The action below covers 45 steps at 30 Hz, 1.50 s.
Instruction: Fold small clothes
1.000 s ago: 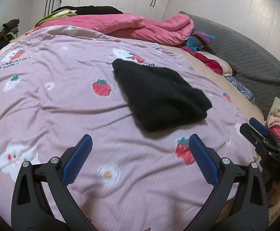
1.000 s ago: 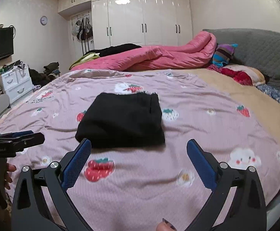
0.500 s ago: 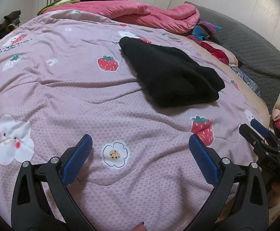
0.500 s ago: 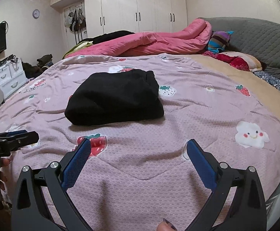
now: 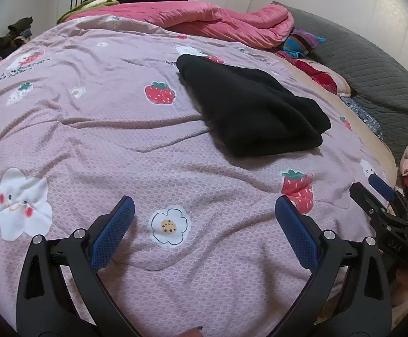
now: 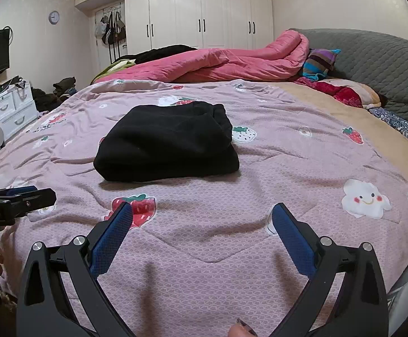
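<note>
I have the black folded garment (image 6: pixel 166 144) lying flat on the bed's strawberry-print cover (image 6: pixel 260 185), and I take it as my landmark. My left gripper (image 5: pixel 204 214) hangs low over the cover on the near side of the garment, well apart from it, its jaws spread wide with nothing between them. My right gripper (image 6: pixel 202 216) sits likewise on the near side of the garment, jaws wide apart and empty, a strawberry print just beside its left finger. From the right wrist view I see the left gripper off to the garment's near left. Beyond the garment lies a bunched pink quilt (image 6: pixel 218 63), and further past that the white wardrobe doors (image 6: pixel 201 14). To the garment's far right stands the grey padded headboard (image 6: pixel 372 56).
</note>
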### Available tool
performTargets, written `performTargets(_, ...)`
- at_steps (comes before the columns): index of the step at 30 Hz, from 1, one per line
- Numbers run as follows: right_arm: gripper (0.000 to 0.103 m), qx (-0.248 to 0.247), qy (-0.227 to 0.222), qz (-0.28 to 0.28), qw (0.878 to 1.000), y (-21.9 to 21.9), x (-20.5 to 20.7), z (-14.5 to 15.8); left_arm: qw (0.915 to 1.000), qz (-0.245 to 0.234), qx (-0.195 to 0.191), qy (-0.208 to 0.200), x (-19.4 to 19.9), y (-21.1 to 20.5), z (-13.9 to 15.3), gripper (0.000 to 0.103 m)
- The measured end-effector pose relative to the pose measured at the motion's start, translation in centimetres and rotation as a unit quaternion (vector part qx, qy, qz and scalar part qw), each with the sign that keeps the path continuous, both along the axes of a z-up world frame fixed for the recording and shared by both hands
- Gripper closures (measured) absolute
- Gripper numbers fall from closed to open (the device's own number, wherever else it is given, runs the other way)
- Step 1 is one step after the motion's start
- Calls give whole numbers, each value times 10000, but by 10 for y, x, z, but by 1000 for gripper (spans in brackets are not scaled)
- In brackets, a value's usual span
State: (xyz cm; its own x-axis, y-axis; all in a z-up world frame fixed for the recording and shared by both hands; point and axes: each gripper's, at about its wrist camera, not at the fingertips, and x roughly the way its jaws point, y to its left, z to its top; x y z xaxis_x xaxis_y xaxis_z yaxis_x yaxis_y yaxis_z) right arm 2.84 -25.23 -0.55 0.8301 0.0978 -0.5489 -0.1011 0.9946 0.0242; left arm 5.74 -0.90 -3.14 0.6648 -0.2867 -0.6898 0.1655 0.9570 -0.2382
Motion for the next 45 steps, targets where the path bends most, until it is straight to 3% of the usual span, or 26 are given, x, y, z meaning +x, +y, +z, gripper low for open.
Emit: performTargets(45,4,71,80,-101,9999,-8,3,-2,10000,23,63,-31,-1,-2,4,9)
